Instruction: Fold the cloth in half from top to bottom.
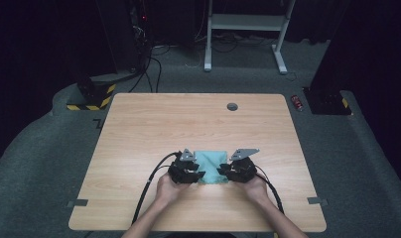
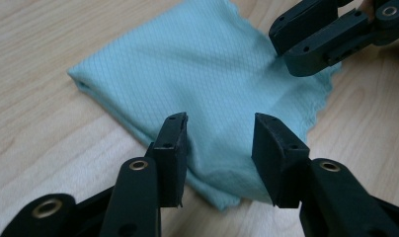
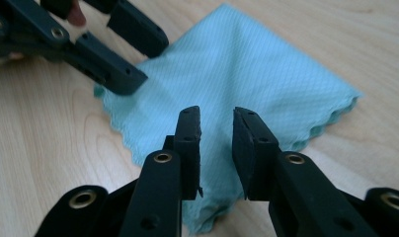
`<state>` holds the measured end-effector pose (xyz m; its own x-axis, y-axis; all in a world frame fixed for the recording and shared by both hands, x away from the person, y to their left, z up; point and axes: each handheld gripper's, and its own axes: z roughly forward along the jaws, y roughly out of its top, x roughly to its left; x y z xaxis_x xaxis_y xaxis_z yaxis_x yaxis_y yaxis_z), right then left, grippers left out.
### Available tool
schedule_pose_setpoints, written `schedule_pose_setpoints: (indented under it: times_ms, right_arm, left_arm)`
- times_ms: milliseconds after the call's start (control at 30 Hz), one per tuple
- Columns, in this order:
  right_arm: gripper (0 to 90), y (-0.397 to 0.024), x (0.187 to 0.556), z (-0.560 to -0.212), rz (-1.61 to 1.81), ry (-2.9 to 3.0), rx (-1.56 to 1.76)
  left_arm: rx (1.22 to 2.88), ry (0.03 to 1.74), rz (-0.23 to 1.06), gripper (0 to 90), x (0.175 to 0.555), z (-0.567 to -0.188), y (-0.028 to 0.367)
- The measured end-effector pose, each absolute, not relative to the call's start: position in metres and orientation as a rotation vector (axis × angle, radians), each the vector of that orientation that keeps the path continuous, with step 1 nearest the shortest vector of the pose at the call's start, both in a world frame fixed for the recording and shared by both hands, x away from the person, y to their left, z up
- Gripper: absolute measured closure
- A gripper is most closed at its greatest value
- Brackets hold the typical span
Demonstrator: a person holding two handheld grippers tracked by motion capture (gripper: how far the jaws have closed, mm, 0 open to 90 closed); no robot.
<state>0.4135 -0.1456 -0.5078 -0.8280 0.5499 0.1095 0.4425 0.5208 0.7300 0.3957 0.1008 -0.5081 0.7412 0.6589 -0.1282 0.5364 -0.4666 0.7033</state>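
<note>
High view: folded teal cloth (image 1: 211, 165) released; left gripper (image 1: 197, 175) and right gripper (image 1: 224, 171) part-open, empty; next, regrip near corners.

My light wood tabletop (image 1: 139, 129) has a small round grey cap (image 1: 232, 106) near its far edge. It sits on grey carpet (image 1: 34, 163). Behind it there's a white desk frame (image 1: 245, 22), black cables (image 1: 151, 69) on the floor, a yellow-and-black striped base (image 1: 92, 96) and a red can (image 1: 297, 102). The room's dark at the back.

Matt woven cloth (image 2: 207, 74) – smooth wood table (image 2: 34, 138)
</note>
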Motion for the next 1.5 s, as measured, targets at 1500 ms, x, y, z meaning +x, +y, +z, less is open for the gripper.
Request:
schedule_pose_setpoints:
  times_ms: [1500]
  right_arm:
    - [69.9, -0.149, 0.407, -0.518, 1.174, 2.613, 0.860]
  left_arm:
    - [2.072, 1.049, 0.276, 89.0, 0.421, -0.506, 0.113]
